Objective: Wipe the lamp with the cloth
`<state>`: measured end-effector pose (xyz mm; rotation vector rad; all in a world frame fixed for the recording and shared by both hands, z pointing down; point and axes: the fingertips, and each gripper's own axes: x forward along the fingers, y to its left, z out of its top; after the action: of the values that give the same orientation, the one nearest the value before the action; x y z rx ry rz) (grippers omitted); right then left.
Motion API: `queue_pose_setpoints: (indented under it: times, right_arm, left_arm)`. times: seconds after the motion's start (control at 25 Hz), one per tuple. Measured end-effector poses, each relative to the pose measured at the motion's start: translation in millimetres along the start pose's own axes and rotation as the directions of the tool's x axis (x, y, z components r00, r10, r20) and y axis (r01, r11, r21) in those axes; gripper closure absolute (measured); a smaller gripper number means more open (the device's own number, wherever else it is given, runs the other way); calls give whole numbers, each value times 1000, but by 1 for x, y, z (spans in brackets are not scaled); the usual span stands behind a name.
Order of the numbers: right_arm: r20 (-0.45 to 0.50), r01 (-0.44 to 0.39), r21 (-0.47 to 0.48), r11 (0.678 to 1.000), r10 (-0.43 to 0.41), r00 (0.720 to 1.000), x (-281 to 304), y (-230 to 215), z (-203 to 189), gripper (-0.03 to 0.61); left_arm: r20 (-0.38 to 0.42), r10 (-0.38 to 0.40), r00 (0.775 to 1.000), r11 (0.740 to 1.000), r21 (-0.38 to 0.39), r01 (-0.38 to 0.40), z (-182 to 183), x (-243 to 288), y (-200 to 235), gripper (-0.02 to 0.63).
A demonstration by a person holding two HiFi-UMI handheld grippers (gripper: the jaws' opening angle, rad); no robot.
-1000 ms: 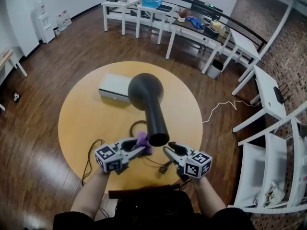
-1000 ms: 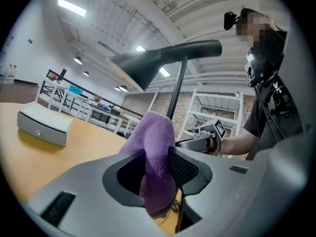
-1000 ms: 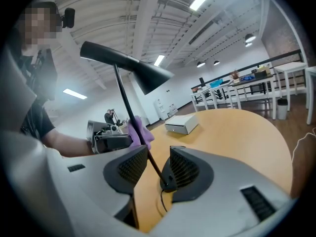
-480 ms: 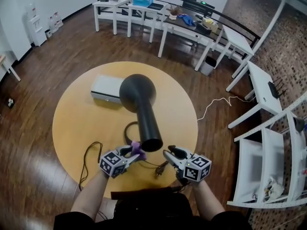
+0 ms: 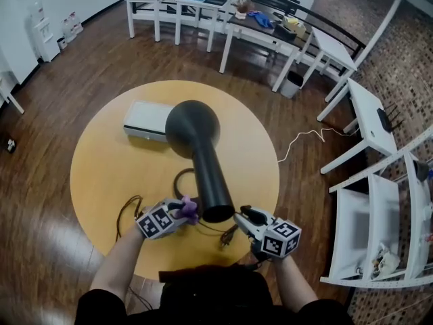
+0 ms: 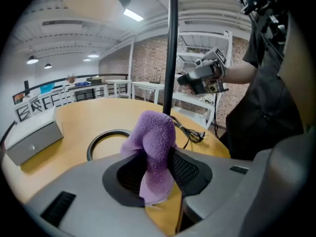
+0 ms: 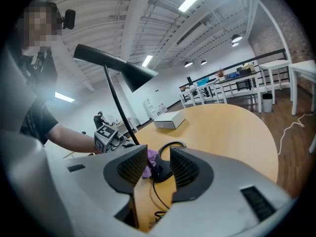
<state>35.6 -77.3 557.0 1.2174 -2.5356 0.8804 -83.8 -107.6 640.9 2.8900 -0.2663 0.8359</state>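
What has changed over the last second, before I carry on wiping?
The left gripper, shut on the cloth, has come down from beside the lamp's shade toward the table and rolled. The cloth is now low against the pole. The right gripper, open and empty, hardly moved. The lamp and box stayed put.

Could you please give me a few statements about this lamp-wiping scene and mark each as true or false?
1. The left gripper holds a purple cloth between its jaws. True.
2. The right gripper is also shut on the cloth. False: its jaws stand apart and hold nothing.
3. A pale box lies on the round table, on the far side of the lamp. True.
4. The lamp lies flat on its side. False: it stands on its ring base, with the shade up on a thin pole.
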Motion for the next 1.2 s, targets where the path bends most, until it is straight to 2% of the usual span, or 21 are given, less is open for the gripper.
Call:
queue_pose_setpoints:
  times: [0.08, 0.16, 0.32, 0.44, 0.52, 0.64, 0.72, 0.8, 0.96, 1.12, 1.2]
  right_arm:
    - [3, 8, 8, 1000, -8, 1000, 0, -1, -1, 428]
    - [1, 16, 18, 1000, -16, 1000, -2, -4, -4, 428]
    - [-17, 25, 36, 999, -24, 1000, -1, -6, -13, 428]
    - [-24, 30, 48, 998, -29, 999, 3, -6, -17, 428]
    - [-22, 35, 52, 998, -34, 999, 3, -5, -16, 428]
    - [-11, 44, 54, 998, -44, 999, 1, -3, -12, 428]
    - [-8, 56, 56, 997, -56, 998, -1, -8, -11, 428]
    - [-12, 71, 60, 996, -70, 997, -4, -13, -12, 428]
    - [-21, 81, 69, 994, -80, 997, -7, -15, -15, 428]
    - [-23, 78, 63, 995, -77, 997, -6, -16, -14, 428]
    - [-24, 75, 61, 995, -74, 997, -6, -15, -15, 428]
  left_arm:
    - [-63, -6, 998, 997, 73, 11, -7, -8, 5, 483]
    - [-72, 11, 997, 997, 80, -5, -5, -17, 17, 482]
    - [57, 59, 997, 996, -72, -55, 26, -26, 52, 482]
    - [91, 75, 993, 990, -127, -63, 39, -15, 63, 483]
    - [77, 67, 995, 985, -164, -53, 35, -2, 63, 482]
    - [0, 31, 1000, 975, -222, -30, 12, 15, 53, 483]
    - [-12, 17, 1000, 964, -266, -20, 5, 22, 49, 485]
    - [-14, 53, 998, 960, -275, -55, 3, 27, 49, 486]
    - [-44, 175, 984, 962, -205, -181, -3, 26, 58, 486]
    - [-96, 290, 952, 922, -239, -305, -20, 17, 88, 486]
    - [-103, 306, 946, 911, -257, -323, -26, 13, 94, 486]
